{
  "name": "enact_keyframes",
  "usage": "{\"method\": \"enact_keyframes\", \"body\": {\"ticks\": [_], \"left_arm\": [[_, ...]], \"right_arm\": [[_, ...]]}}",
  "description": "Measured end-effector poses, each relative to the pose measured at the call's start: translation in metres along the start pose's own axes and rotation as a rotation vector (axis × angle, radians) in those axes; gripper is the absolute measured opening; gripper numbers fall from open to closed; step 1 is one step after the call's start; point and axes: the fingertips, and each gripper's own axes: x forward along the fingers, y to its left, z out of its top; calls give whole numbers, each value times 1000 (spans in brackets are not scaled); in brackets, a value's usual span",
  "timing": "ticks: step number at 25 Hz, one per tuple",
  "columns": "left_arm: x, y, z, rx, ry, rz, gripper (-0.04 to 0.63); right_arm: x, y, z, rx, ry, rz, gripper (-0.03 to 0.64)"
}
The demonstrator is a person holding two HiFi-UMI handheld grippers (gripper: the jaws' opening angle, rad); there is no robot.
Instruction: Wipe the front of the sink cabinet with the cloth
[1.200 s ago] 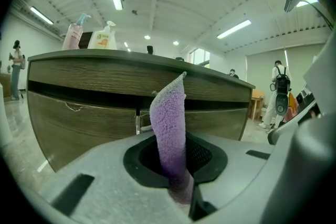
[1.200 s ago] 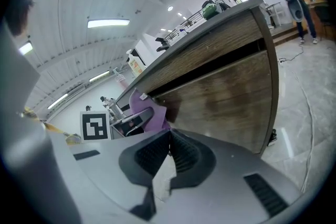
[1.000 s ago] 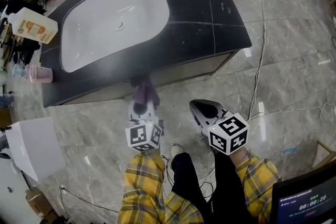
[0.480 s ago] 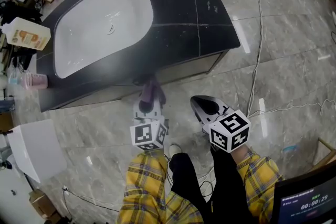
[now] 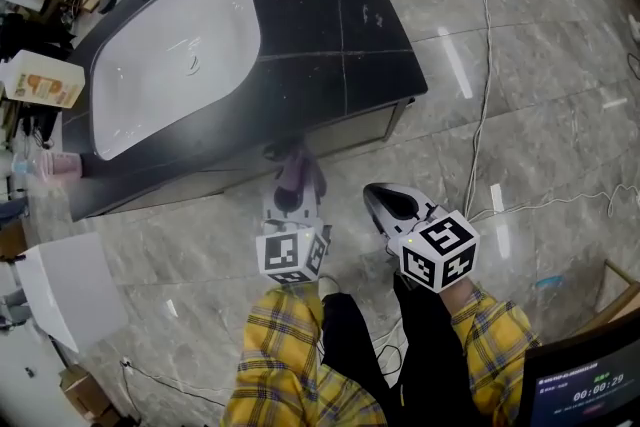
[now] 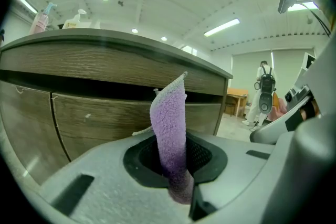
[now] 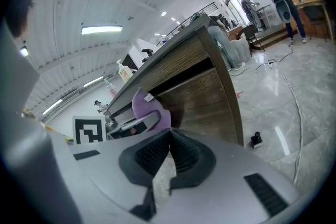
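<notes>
Since a second ago the left gripper [image 5: 292, 203] has slid right along the cabinet [image 5: 345, 140] front, nearer its right corner. Its jaws are clamped on the purple cloth [image 5: 296, 173], which stands up from them and reaches the wooden front just under the dark counter [image 5: 370, 35]; contact itself cannot be made out. The right gripper [image 5: 392, 206] hangs just beside it over the floor [image 5: 520, 115], jaws pressed together with nothing between them.
</notes>
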Motion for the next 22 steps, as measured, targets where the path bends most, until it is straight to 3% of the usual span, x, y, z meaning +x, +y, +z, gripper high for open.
{"method": "enact_keyframes", "body": {"ticks": [22], "left_arm": [[61, -110, -9, 10, 23, -130, 44]], "right_arm": [[-56, -77, 8, 57, -38, -61, 5]]}}
